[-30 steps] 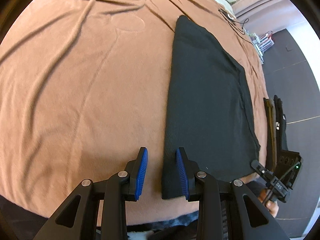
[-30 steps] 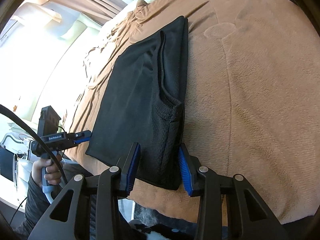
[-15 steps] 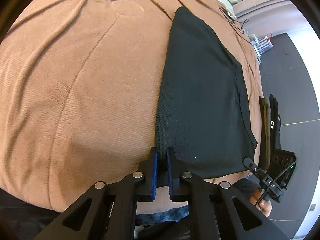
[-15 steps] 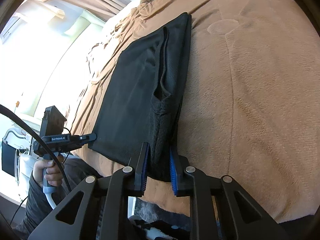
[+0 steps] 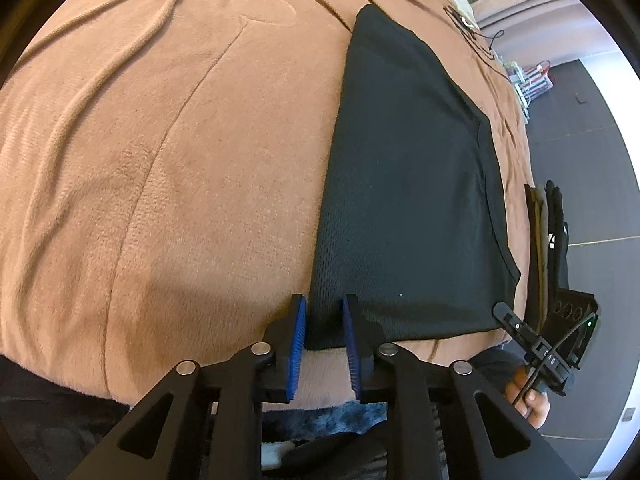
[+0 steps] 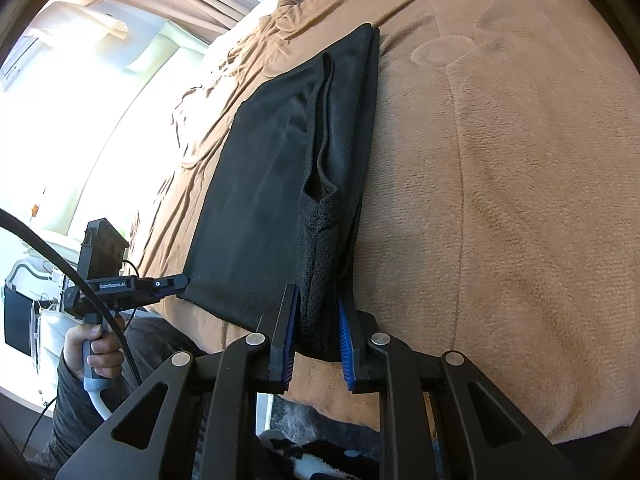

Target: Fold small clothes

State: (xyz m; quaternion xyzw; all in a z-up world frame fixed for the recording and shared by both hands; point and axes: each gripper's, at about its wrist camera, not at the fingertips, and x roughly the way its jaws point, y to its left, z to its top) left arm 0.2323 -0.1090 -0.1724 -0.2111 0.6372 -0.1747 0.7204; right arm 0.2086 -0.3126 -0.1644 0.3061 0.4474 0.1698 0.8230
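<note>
A black mesh garment (image 5: 408,184) lies flat, folded lengthwise, on a brown blanket (image 5: 160,160). My left gripper (image 5: 323,312) straddles its near left corner, jaws partly apart with the cloth between the blue pads (image 5: 298,340). In the right wrist view the same garment (image 6: 280,184) shows a folded layer with a seam and an opening along its right side. My right gripper (image 6: 318,304) straddles the near right corner, jaws partly apart around the bunched edge.
The blanket's near edge drops off just below both grippers. The other gripper and the hand holding it show at the right edge (image 5: 544,344) and at the left edge (image 6: 116,284). Cables (image 5: 476,32) and clutter lie at the bed's far side.
Half a second ago both grippers were shut on the garment's near corners. Both have opened a little since, and the cloth still sits between the pads.
</note>
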